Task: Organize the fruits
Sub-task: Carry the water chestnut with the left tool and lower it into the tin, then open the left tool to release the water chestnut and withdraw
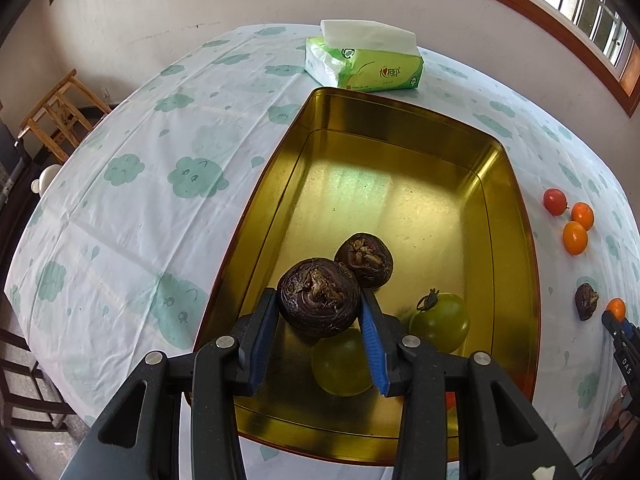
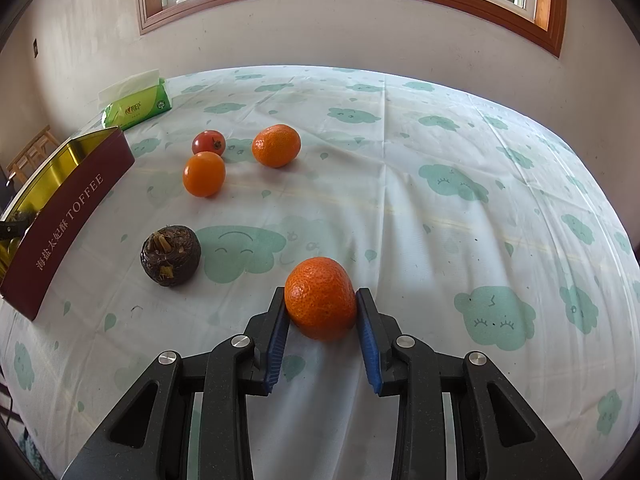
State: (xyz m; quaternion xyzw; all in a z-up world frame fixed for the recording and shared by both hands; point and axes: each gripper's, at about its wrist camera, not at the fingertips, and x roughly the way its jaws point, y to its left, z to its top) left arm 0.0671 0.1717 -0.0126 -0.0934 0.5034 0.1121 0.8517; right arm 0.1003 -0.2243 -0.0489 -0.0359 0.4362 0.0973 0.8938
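Fruits: left claw [image 1: 320, 312] clamps a water chestnut [image 1: 319, 298] above the gold tin [image 1: 516, 264] for release; right claw [image 2: 320, 312] pinches a mandarin [image 2: 321, 298] resting on the table [image 2: 440, 220], ready for lifting.

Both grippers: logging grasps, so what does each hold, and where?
Left gripper clamps a water chestnut by its sides; right gripper clamps an orange by its sides.

glossy gold metal tin [image 1: 516, 216], creased cloth tablecloth [image 2: 420, 184], rough-skinned water chestnut [image 1: 318, 300].
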